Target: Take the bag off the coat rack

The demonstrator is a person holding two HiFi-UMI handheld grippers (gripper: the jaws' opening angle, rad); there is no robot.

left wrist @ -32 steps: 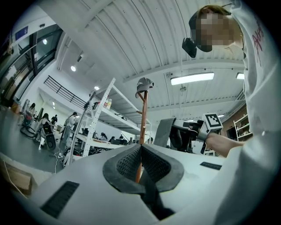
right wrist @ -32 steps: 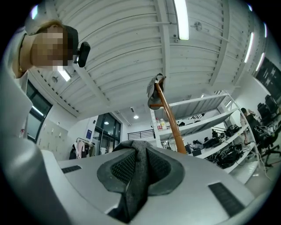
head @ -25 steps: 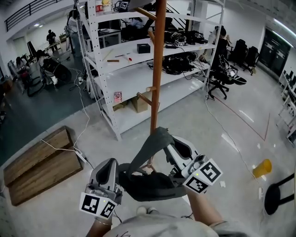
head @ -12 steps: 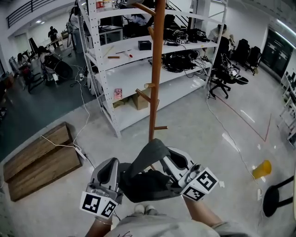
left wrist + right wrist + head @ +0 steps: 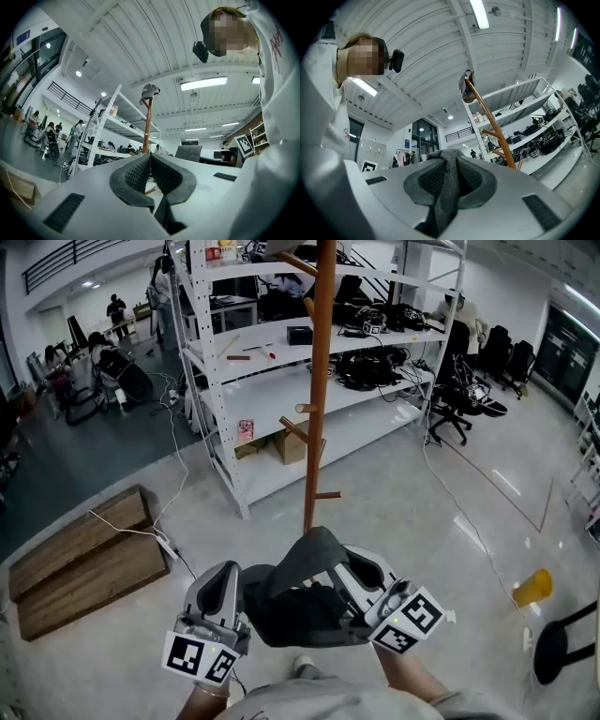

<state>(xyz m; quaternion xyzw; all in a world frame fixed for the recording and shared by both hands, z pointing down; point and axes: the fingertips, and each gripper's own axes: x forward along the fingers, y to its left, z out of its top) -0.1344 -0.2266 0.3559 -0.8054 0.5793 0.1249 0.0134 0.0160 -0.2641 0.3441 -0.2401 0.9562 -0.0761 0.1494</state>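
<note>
The dark grey bag (image 5: pixel 298 617) hangs low between my two grippers, clear of the orange-brown coat rack (image 5: pixel 319 381) that stands just beyond it. Its wide grey strap (image 5: pixel 307 554) rises to my right gripper (image 5: pixel 359 570), which is shut on it; in the right gripper view the strap (image 5: pixel 446 187) sits pinched between the pads. My left gripper (image 5: pixel 222 582) is beside the bag's left end, its pads meeting with nothing between them in the left gripper view. A cap (image 5: pixel 150 89) tops the rack.
White metal shelving (image 5: pixel 246 362) with boxes and cables stands behind the rack. Wooden pallets (image 5: pixel 80 563) lie on the floor at left, with a white cable beside them. A yellow cup (image 5: pixel 532 585) and a black stool (image 5: pixel 558 643) are at right. Office chairs (image 5: pixel 469 390) and people are farther back.
The bag and both grippers have drawn back from the rack; more of the post and its lower pegs now shows above the bag. Both grips look unchanged.
</note>
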